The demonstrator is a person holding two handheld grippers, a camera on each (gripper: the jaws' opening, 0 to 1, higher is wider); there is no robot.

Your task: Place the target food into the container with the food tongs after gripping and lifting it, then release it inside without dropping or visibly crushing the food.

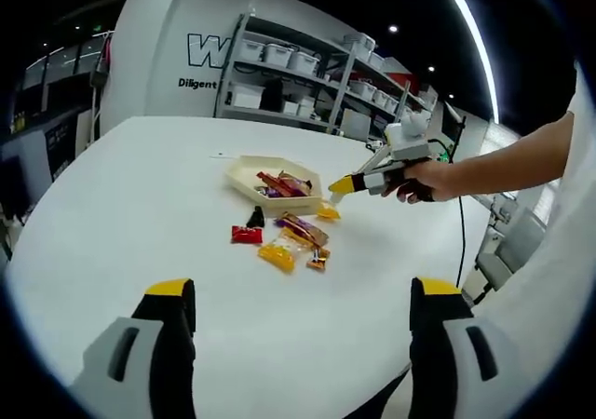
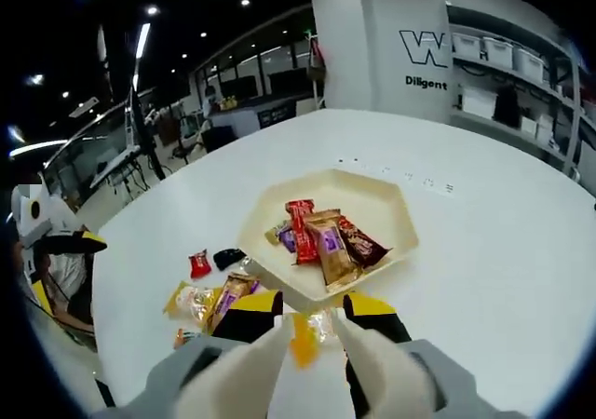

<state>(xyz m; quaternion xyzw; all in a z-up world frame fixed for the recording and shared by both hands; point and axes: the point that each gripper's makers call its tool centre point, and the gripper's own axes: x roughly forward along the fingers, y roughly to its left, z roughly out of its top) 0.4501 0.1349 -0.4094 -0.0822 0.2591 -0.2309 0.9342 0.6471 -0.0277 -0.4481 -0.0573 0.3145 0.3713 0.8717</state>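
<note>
Between the jaws of the right hand-held gripper (image 2: pixel 312 335) sat an orange-wrapped snack (image 2: pixel 303 341), pinched on both sides just short of the cream hexagonal tray (image 2: pixel 391 209), which lay directly ahead holding several wrapped bars. Off to that gripper's left on the white surface (image 2: pixel 503 251) lay a loose cluster of wrapped snacks (image 2: pixel 209 303), then a small red packet (image 2: pixel 199 263) and a black one (image 2: pixel 228 257) beside it. The left hand-held gripper (image 1: pixel 298 312) hung apart with its jaws spread wide and nothing between them, the tray well beyond it.
</note>
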